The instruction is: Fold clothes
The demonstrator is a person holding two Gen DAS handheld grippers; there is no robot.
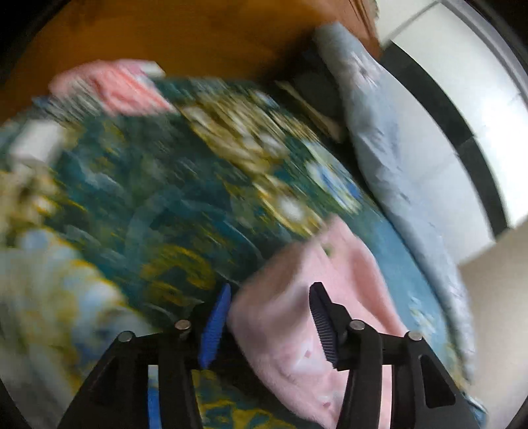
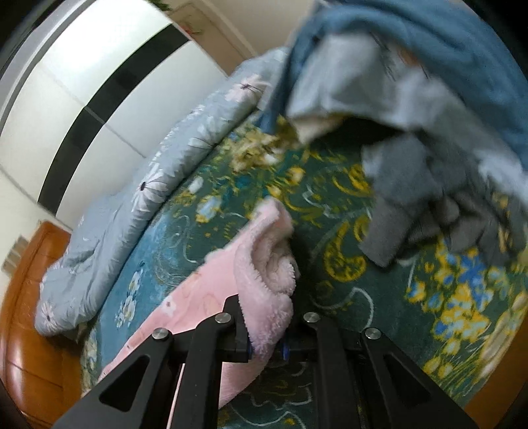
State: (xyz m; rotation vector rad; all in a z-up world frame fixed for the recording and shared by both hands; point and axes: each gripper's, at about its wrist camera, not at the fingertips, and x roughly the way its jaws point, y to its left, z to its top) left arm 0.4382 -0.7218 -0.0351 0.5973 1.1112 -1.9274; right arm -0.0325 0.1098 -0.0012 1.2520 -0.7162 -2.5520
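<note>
Right wrist shows my right tongs pinching the soft, light pink fleece; left tongs spread around its edge, where I'd grip.

— What's lying under everything here?

— A bed is filling the middle, wearing a dark teal bedspread with yellow and blue flowers. A pale blue quilt, printed with daisies, is bunching along its far edge.

— And behind that?

— A white wardrobe with a black band is standing past the quilt, catching bright light. An orange-brown wooden floor is showing at the near left, and a cream wall is rising far back.
</note>
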